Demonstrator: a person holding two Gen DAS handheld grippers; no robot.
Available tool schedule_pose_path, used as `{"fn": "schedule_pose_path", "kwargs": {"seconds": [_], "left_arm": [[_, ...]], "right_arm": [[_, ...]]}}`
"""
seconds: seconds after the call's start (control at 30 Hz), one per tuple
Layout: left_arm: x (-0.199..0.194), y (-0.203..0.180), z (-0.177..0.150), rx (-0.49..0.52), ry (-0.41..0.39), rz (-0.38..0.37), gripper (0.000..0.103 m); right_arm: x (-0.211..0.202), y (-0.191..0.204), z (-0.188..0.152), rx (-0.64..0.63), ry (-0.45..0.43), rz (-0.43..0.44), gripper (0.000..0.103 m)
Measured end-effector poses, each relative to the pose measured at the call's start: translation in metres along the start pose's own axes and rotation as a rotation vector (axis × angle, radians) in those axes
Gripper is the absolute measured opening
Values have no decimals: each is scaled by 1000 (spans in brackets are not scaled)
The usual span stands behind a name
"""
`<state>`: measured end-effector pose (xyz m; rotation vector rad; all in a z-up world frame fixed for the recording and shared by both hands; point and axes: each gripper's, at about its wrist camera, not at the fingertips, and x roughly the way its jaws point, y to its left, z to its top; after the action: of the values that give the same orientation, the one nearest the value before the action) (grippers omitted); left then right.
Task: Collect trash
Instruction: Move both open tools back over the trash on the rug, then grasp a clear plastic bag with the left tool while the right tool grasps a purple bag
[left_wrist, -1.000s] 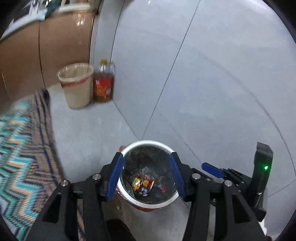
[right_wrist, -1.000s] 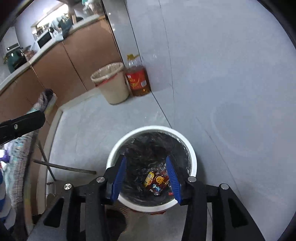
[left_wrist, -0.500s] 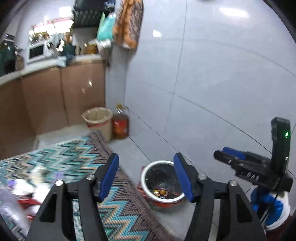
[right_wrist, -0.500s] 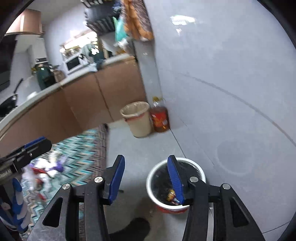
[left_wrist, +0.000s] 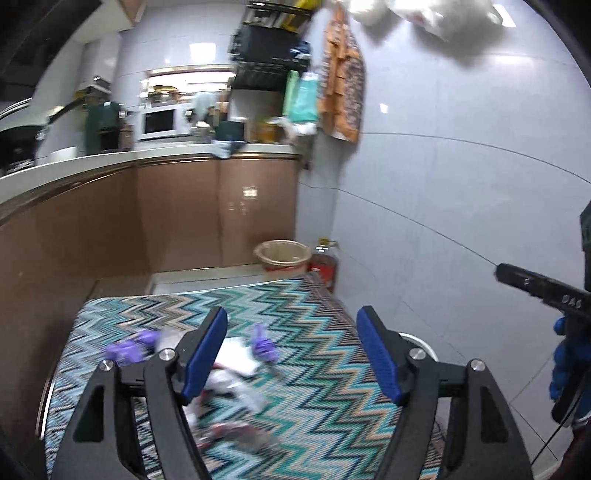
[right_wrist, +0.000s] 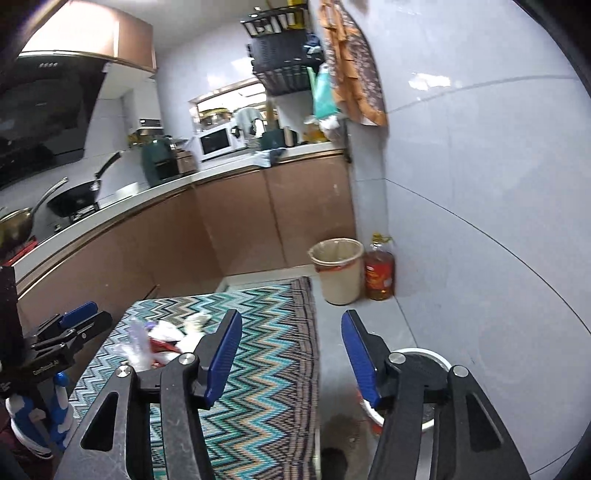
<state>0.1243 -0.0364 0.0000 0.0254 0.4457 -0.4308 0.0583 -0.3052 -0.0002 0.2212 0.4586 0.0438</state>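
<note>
both grippers now off bin

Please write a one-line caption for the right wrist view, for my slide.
Empty right gripper, jaws opening, above a zigzag cloth with scattered trash; white bin below.

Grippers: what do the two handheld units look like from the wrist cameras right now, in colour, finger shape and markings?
Both match: the left gripper and right gripper have black angular linkage arms with silver pivot bolts and flat blue ribbed pads. Seen side-on, the left unit's black body bears small white lettering, too small to read, above a blue and white grip. A thin black cable hangs by the right unit.
</note>
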Motion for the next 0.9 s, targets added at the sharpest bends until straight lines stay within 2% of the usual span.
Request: {"fn": "schedule_pose_path", "kwargs": {"seconds": [0.27, 0.4, 0.67, 0.83, 0.9], "left_arm": [[-15, 77, -28, -90, 21, 130, 71], [-5, 99, -46, -107, 54, 159, 71], [51, 107, -85, -89, 196, 133, 71], [82, 109, -92, -88, 230, 107, 70], [92, 109, -92, -84, 242, 100, 61]], "right_arm": [[25, 30, -1, -21, 32, 66, 55], [52, 36, -7, -22, 69, 97, 55], [121, 55, -28, -15, 185, 166, 55], [171, 67, -37, -14, 256, 213, 55], [188, 72, -41, -10, 280, 228, 55]]}}
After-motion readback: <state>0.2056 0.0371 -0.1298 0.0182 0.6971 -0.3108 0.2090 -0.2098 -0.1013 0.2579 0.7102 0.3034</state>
